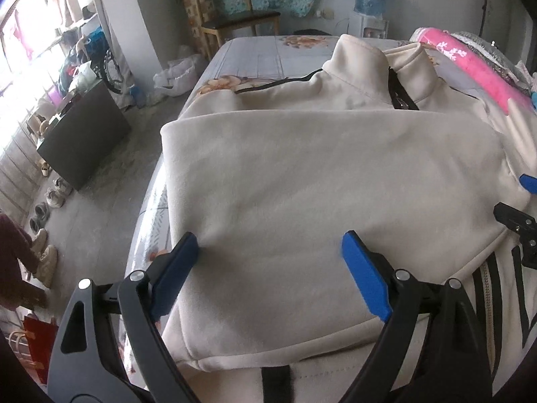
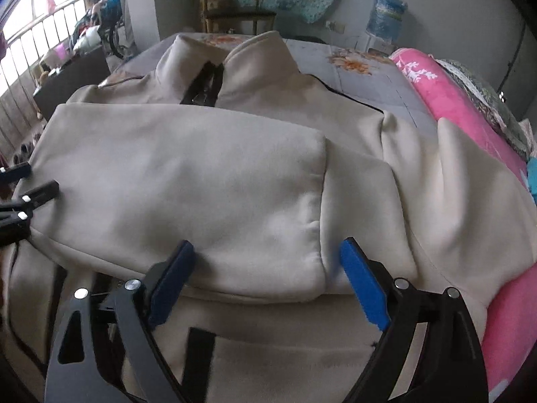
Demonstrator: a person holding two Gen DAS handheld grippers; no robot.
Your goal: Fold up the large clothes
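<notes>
Garment: a cream zip-front jacket (image 1: 335, 174) lies spread on the bed (image 1: 255, 53), collar toward the far end, black stripes showing near the hem.
Fold so far: one sleeve is laid across the chest as a broad flat panel, its cuff end (image 2: 315, 201) stopping short of the other side; the second sleeve (image 2: 453, 181) lies out toward the pink quilt (image 2: 470, 107), not yet folded.
Left tool: the left tool (image 1: 272, 252) has its blue pads spread wide over the folded panel, with nothing pinched between them.
Right tool: the right tool (image 2: 265, 258) is likewise spread wide, straddling the cuff end of the folded sleeve without clamping it.
Step in hand: judged from this layout, the first sleeve fold is set down and released.
Next move: probably the loose sleeve needs picking up near cuff and shoulder and carrying across the chest, keeping the laid panel undisturbed.
Risk: the thick fleece may spring back or bunch at the shoulder seam.
</notes>
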